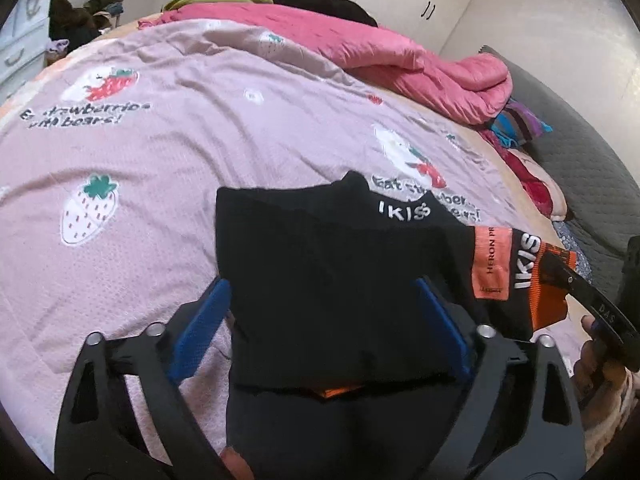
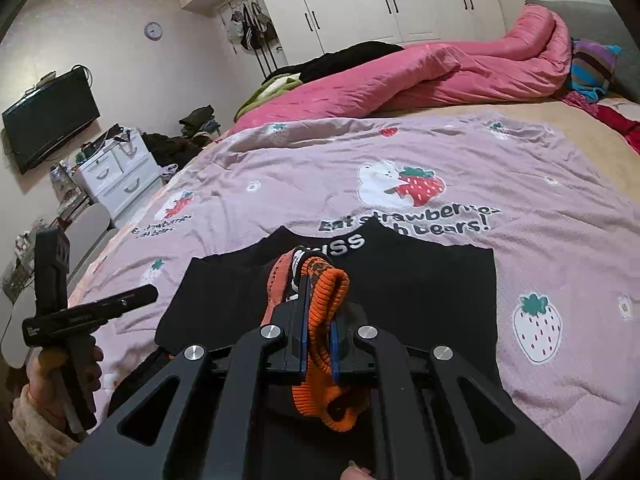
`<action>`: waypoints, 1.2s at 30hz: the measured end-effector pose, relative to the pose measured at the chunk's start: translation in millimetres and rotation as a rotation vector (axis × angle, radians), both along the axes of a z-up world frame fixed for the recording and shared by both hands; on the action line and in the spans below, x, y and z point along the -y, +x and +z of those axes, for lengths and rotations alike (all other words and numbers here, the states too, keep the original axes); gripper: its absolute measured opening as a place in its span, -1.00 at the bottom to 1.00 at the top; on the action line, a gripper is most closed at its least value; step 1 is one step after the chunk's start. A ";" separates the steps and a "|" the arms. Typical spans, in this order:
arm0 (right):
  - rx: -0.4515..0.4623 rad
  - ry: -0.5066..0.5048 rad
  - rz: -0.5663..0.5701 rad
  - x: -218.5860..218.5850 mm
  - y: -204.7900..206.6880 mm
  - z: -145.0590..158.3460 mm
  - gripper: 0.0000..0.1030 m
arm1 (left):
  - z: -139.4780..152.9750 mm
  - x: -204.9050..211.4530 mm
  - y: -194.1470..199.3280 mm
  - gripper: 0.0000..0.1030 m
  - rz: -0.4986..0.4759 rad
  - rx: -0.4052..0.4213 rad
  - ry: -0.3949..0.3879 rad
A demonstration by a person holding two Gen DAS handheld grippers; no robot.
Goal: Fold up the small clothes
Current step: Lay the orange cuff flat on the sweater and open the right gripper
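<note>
A black top point(image 1: 320, 248) with white lettering lies flat on the pink strawberry bedspread point(image 1: 160, 152). My left gripper point(image 1: 320, 284) is open, its blue pads standing wide on either side of the top's near part and not pinching the cloth. One sleeve, with an orange label point(image 1: 490, 264), stretches right to my right gripper point(image 1: 560, 270). In the right wrist view my right gripper point(image 2: 320, 304) is shut on the sleeve's orange ribbed cuff point(image 2: 326, 284), bunched between the pads above the black top point(image 2: 420, 288). A hand point(image 2: 60, 364) holds the left tool at the left.
A rolled pink quilt point(image 2: 460, 76) and a striped cloth point(image 2: 592, 68) lie at the bed's far side. White drawers point(image 2: 120, 176), a wall TV point(image 2: 50, 120) and piled clothes point(image 2: 188, 132) stand left of the bed. White wardrobes point(image 2: 360, 0) line the back wall.
</note>
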State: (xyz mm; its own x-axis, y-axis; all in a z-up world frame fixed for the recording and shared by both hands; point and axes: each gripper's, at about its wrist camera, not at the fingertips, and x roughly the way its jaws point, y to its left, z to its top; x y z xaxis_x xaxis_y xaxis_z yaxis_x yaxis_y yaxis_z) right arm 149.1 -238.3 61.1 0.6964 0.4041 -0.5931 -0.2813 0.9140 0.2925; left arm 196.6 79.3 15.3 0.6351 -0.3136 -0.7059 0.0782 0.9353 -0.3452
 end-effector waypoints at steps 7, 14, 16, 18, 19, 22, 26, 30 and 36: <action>-0.020 -0.011 -0.015 2.7 3.0 -8.7 -0.86 | -10.3 7.9 2.7 0.49 -0.018 -0.016 0.000; -0.042 -0.016 -0.033 5.6 5.6 -14.9 -0.86 | -17.1 22.4 1.0 0.05 -0.080 -0.024 0.021; -0.051 -0.019 -0.042 6.8 6.0 -17.5 -0.86 | -18.7 25.8 -0.2 0.02 -0.097 -0.028 0.015; -0.070 -0.018 -0.054 9.1 7.3 -20.8 -0.84 | -20.0 29.0 -1.1 0.02 -0.106 -0.030 0.025; -0.083 -0.022 -0.064 10.1 8.4 -22.6 -0.81 | -20.4 30.4 -1.1 0.02 -0.109 -0.029 0.034; -0.090 -0.040 -0.095 13.4 9.2 -25.4 -0.43 | -20.7 33.1 -1.8 0.02 -0.118 -0.029 0.046; -0.077 -0.052 -0.131 19.0 7.3 -24.8 -0.20 | -21.9 35.4 -2.9 0.02 -0.123 -0.032 0.059; -0.082 -0.057 -0.100 12.2 6.6 -27.6 -0.19 | -26.1 36.9 -2.0 0.02 -0.124 -0.046 0.066; -0.094 -0.092 -0.021 -10.7 4.4 -33.4 -0.17 | -29.7 46.7 -4.8 0.02 -0.171 -0.065 0.108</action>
